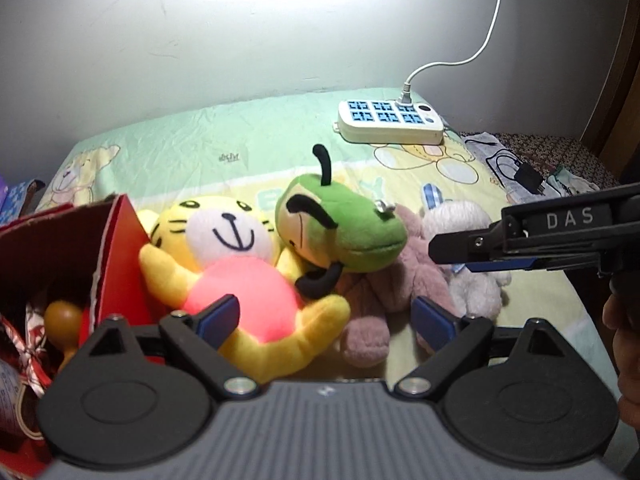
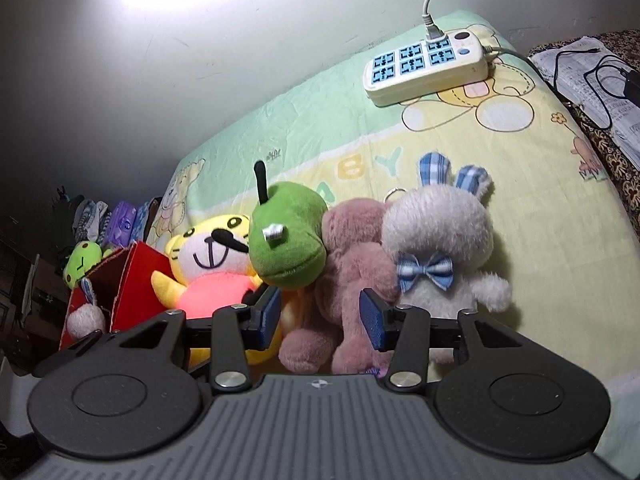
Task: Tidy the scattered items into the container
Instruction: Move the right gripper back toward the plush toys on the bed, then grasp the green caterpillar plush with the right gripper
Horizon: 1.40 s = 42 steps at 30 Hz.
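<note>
Four plush toys lie in a row on the baby-print sheet: a yellow tiger, a green bug-eyed toy, a mauve bear and a white bunny with a blue bow. A red cardboard box stands to their left, with items inside. My left gripper is open, over the tiger's pink belly and leg. My right gripper has its pads against the mauve bear's legs.
A white power strip with a plugged cable lies at the back of the sheet. A black charger and cord rest on paper at the right. A green frog toy sits behind the box. A wall runs along the back.
</note>
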Available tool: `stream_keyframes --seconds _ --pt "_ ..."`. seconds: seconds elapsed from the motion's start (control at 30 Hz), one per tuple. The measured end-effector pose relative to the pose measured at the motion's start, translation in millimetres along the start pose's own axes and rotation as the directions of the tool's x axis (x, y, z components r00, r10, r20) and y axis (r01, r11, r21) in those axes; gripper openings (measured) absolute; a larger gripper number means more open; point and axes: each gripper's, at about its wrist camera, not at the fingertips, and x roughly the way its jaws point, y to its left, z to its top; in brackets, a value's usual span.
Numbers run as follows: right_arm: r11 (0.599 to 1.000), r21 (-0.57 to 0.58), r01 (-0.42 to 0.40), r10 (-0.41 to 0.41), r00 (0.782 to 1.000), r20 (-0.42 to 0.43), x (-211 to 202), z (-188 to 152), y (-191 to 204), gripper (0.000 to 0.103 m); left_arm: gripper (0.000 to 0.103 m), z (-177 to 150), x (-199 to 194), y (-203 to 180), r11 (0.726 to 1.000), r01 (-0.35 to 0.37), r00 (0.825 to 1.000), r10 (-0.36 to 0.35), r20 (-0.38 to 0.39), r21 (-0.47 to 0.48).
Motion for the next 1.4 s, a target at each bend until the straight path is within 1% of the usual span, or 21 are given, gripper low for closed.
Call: stream_keyframes --seconds 0.07,0.13,0.17,0.2,0.27,0.33,0.4,0.47,0.53,0.6,0.7,0.73,0.8,0.87,1.0,1.1,1.17,1.2,1.27,1.33,1.4 --pt "1.0 0.026 -0.018 0.018 1.0 0.019 -0.2 9.9 -4.5 0.048 0.093 5.5 8.7 3.8 0.999 0.013 1.0 -0.014 -0.022 -0.034" --pt "1.0 0.031 0.002 -0.004 0.999 0.044 -2.1 18.9 -9.6 0.048 0.093 10.5 15.3 6.2 0.997 0.055 0.998 -0.058 -0.04 -0.061" --pt "0.999 0.037 0.02 -0.023 0.998 0.057 -3.1 22.4 -13.6 0.048 0.093 13.0 17.6 6.2 0.996 0.065 0.997 -0.067 -0.039 -0.065" --pt "0.998 0.048 0.03 -0.033 0.997 0.066 -4.4 25.7 -18.4 0.048 0.093 15.1 19.9 5.2 0.996 0.063 0.997 -0.066 -0.034 -0.063" --pt "0.998 0.057 0.008 -0.012 0.998 0.069 -5.3 32.7 -24.4 0.048 0.093 18.0 28.2 4.6 0.996 0.054 0.998 -0.056 -0.034 -0.066" --pt "1.0 0.026 -0.016 0.014 0.998 0.068 -3.5 38.4 -18.5 0.048 0.093 20.0 39.2 8.2 0.992 0.073 0.995 -0.079 -0.056 -0.1" --pt "1.0 -0.024 -0.018 0.02 0.997 0.069 3.8 43.9 -7.3 0.049 0.093 23.5 47.3 10.5 0.99 0.083 0.994 -0.09 -0.055 -0.119" --pt "0.998 -0.03 -0.048 0.05 0.998 0.047 17.6 51.0 -2.6 0.049 0.093 28.7 54.9 10.1 0.992 0.066 0.996 -0.072 -0.048 -0.104" --pt "0.995 -0.001 -0.095 0.095 0.995 -0.004 35.2 58.1 -1.3 0.049 0.093 32.3 61.0 11.3 0.991 0.087 0.995 -0.092 -0.044 -0.106" --pt "0.993 0.005 -0.121 0.122 0.991 -0.047 50.5 63.4 3.0 0.049 0.093 35.1 66.4 13.3 0.987 0.106 0.993 -0.112 -0.043 -0.119" --pt "0.994 -0.028 -0.109 0.107 0.99 -0.09 69.2 68.6 11.8 0.049 0.094 37.5 77.5 19.8 0.975 0.144 0.986 -0.157 -0.062 -0.17" --pt "0.993 -0.034 -0.11 0.105 0.988 -0.11 75.9 70.2 13.3 0.05 0.093 37.4 82.1 22.1 0.967 0.16 0.982 -0.177 -0.073 -0.197" --pt "0.992 -0.02 -0.126 0.122 0.982 -0.146 85.9 73.3 12.6 0.05 0.093 35.9 90.2 26.0 0.958 0.166 0.977 -0.192 -0.092 -0.233" --pt "0.99 0.0 -0.139 0.137 0.973 -0.184 93.9 76.6 9.5 0.052 0.093 34.3 97.5 29.4 0.947 0.183 0.97 -0.218 -0.11 -0.265" --pt "0.991 0.016 -0.131 0.131 0.964 -0.23 104.0 78.8 3.4 0.052 0.093 36.7 99.6 23.3 0.956 0.184 0.971 -0.213 -0.11 -0.23" --pt "0.99 0.032 -0.138 0.141 0.957 -0.252 107.6 78.2 -1.6 0.052 0.094 36.4 102.8 22.4 0.958 0.185 0.971 -0.213 -0.109 -0.221" --pt "0.989 0.029 -0.144 0.147 0.954 -0.26 107.2 78.4 -2.0 0.049 0.093 35.8 103.4 20.4 0.96 0.185 0.971 -0.212 -0.114 -0.211" --pt "0.989 0.024 -0.146 0.148 0.954 -0.26 105.5 77.6 -1.5 0.047 0.093 36.1 103.4 19.2 0.961 0.188 0.97 -0.215 -0.118 -0.205" --pt "0.988 0.023 -0.156 0.156 0.954 -0.257 101.2 75.1 -1.0 0.045 0.087 36.1 100.9 17.2 0.958 0.21 0.963 -0.238 -0.126 -0.196" --pt "0.987 0.03 -0.16 0.163 0.955 -0.248 95.5 71.6 -2.4 0.044 0.087 35.0 97.7 14.5 0.96 0.213 0.962 -0.238 -0.131 -0.181" --pt "0.985 0.053 -0.167 0.175 0.956 -0.236 87.0 67.7 -5.9 0.044 0.087 32.9 92.6 14.3 0.956 0.231 0.958 -0.256 -0.13 -0.184"
